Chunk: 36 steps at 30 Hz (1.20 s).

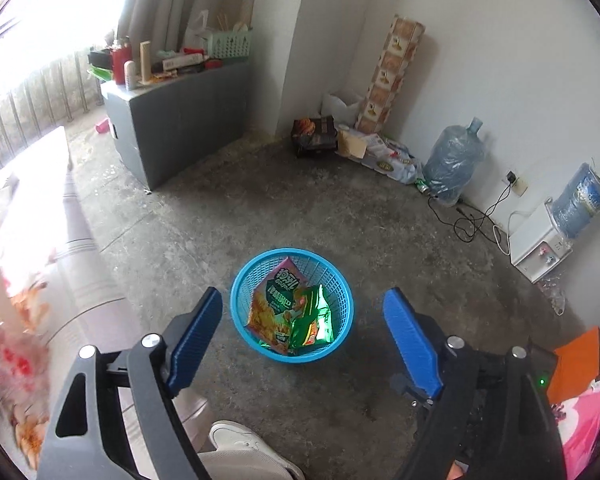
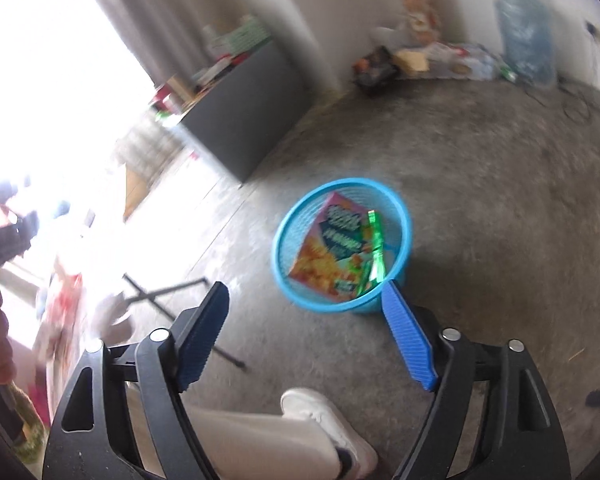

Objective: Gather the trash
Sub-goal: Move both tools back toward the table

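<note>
Left gripper (image 1: 302, 300): jaws spread wide, nothing held, above floor.
Right gripper (image 2: 304, 296): jaws wide apart, nothing held; view blurred.
Shoe (image 1: 240, 438): white, just below grippers.
Basket (image 1: 240, 280): blue mesh, on concrete floor (image 1: 380, 220), seen between left fingers.
Trash: orange snack bag (image 1: 274, 300) and green wrapper (image 1: 312, 316) inside basket, overlapping.
Cabinet (image 1: 180, 120): grey, far left, cluttered top.
Water jug (image 1: 454, 160): by back wall, cables near.
Bed (image 1: 28, 260): along left edge.
</note>
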### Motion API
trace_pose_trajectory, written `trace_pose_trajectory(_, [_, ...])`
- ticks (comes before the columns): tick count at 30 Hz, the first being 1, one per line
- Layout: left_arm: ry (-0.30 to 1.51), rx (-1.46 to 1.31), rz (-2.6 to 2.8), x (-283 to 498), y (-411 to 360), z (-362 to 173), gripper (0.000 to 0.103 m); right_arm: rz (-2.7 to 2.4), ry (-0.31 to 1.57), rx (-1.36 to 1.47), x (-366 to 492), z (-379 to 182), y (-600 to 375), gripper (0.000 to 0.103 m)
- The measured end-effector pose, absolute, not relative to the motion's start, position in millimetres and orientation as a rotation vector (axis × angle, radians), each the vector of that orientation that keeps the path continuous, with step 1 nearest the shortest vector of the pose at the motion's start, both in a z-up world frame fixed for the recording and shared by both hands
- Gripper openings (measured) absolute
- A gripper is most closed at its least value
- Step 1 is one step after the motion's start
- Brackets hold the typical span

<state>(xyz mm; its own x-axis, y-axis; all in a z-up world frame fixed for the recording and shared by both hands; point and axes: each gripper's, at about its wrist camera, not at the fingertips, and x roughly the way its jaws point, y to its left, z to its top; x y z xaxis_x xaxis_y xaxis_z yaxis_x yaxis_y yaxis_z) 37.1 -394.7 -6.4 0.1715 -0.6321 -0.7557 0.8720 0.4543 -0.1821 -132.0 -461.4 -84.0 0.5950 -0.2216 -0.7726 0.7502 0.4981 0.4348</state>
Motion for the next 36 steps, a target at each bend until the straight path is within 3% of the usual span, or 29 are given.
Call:
trace_pose_trajectory(8, [0.826, 0.259, -1.047, 35.5, -300.7, 19.3, 0.089, -0.605, 0.775, 0.671, -109.6, -49.1, -403.7, 0.095])
trace_pose_trajectory(21, [0.822, 0.095, -0.869, 54.6, -168.3, 20.0, 0.092, -0.697, 0.835, 0.415, -81.9, -17.5, -330.8, 0.095])
trace_pose_trajectory(36, [0.788, -0.009, -0.763, 79.5, -90.2, 24.3, 0.092, -0.596, 0.785, 0.231, -54.6, 13.6, -284.4, 0.095])
